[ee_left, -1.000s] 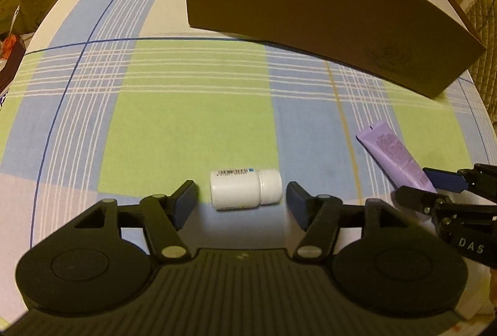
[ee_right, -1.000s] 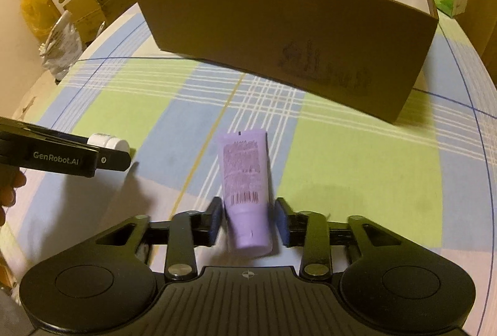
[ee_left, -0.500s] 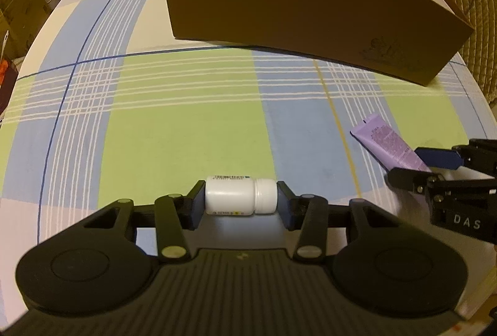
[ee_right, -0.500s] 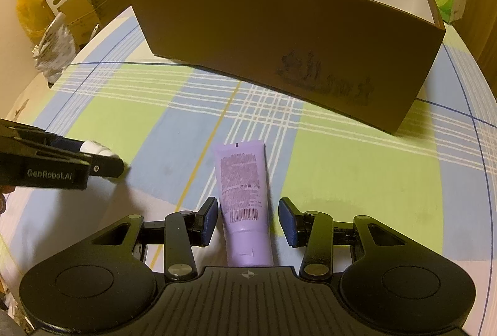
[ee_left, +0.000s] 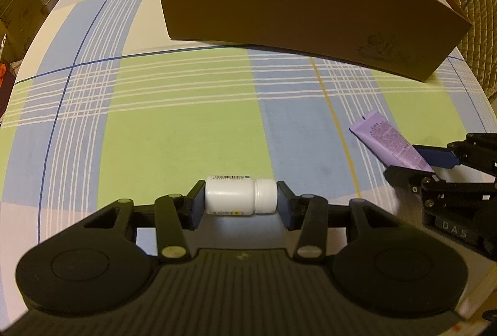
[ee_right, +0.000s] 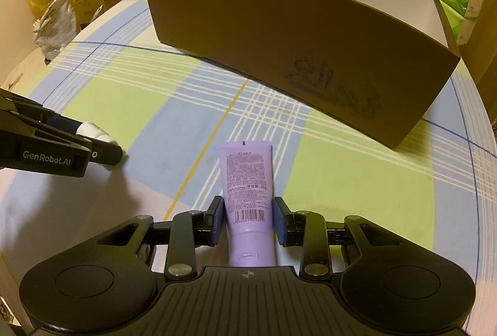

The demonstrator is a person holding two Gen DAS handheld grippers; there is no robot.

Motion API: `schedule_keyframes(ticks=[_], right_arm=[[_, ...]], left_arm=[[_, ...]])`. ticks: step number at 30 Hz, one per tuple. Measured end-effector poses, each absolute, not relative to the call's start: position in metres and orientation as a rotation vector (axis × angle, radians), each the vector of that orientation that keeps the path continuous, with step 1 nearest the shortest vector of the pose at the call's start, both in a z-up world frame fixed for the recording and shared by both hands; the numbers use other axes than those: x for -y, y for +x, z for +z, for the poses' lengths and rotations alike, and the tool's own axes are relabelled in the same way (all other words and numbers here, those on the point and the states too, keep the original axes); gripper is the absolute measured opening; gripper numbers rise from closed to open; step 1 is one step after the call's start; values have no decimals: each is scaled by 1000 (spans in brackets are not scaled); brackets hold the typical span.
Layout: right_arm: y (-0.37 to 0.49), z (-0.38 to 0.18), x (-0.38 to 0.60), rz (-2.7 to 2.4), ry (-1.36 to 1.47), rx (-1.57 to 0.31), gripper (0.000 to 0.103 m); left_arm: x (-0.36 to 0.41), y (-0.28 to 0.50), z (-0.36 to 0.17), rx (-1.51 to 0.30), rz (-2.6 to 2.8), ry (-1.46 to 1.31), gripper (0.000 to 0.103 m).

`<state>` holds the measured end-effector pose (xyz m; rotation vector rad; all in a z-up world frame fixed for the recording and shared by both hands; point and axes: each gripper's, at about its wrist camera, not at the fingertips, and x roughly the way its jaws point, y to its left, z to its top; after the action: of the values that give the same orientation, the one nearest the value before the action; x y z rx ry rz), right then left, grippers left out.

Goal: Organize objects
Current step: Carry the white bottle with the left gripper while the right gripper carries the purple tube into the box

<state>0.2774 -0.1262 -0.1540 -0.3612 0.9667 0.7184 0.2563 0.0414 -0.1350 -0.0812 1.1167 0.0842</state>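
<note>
1. The left gripper (ee_left: 240,205) has its jaws pressed on both ends of the white bottle (ee_left: 240,196), which lies crosswise, cap to the right, seemingly lifted just off the counter (ee_left: 186,134)
2. The right gripper (ee_right: 247,219) has its jaws beside the purple tube (ee_right: 248,190), touching or almost so; I cannot tell whether they pinch it. The tube's long axis runs away from the jaws
3. The brown box (ee_right: 295,56) stands far of both, open-topped, nearer the right gripper
4. A second ago the left jaws stood wide around the bottle; now they clamp it. The right jaws have narrowed slightly
</note>
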Motion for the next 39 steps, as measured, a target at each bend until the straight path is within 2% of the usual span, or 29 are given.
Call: schedule_keyframes(ticks=[22,39], right_arm=[[282,-130,126,748,-275,-981,30],[308,-60,121,779,-137,-865,30]], left_arm=[[-37,262,-123,-1110,53,-33,42],[-34,300,-47,-954,-7,-9,42]])
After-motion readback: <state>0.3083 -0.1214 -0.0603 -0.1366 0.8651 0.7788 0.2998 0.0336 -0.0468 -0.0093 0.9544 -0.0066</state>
